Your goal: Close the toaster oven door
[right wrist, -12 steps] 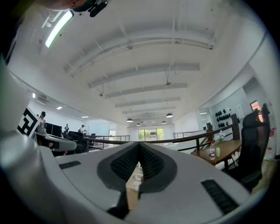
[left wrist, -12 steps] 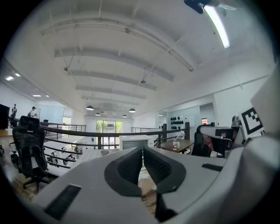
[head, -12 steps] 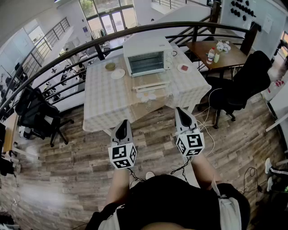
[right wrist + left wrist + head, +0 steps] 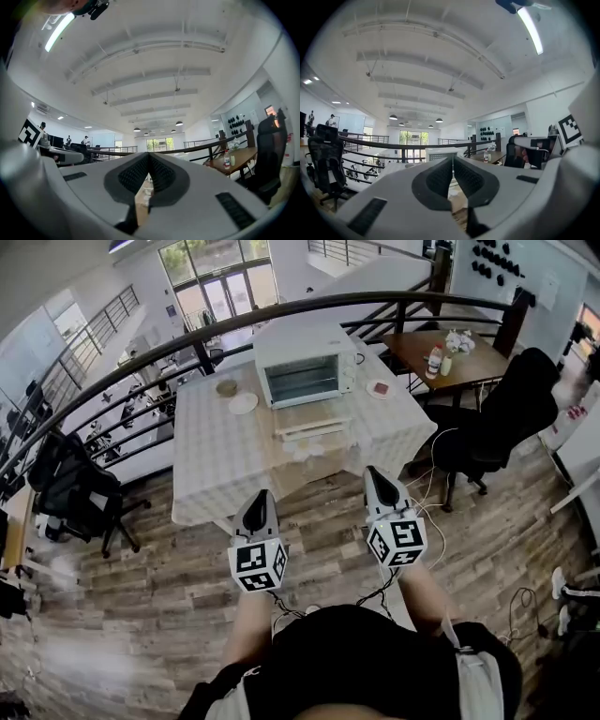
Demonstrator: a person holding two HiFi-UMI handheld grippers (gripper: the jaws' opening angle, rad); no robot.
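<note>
A white toaster oven [image 4: 305, 367] stands at the back of the cloth-covered table [image 4: 216, 456]. Its door [image 4: 311, 420] hangs open, folded down flat in front of it. Both grippers are held over the wooden floor, well short of the table. My left gripper [image 4: 260, 494] is shut and holds nothing, and my right gripper [image 4: 375, 471] is shut and empty too. In the left gripper view the left gripper [image 4: 453, 157] points towards the distant toaster oven [image 4: 436, 153]. In the right gripper view the right gripper [image 4: 149, 154] has its pads meeting at the tips.
On the table sit a white plate [image 4: 243, 403], a small bowl [image 4: 227, 387] and a plate with something red [image 4: 380, 388]. A black railing [image 4: 141, 357] runs behind. Office chairs stand at the left [image 4: 70, 484] and right [image 4: 511, 418]. Cables [image 4: 427, 488] trail on the floor.
The head view has shifted slightly, so the table sits a little further left in the picture. Both grippers keep the same pose and stay shut.
</note>
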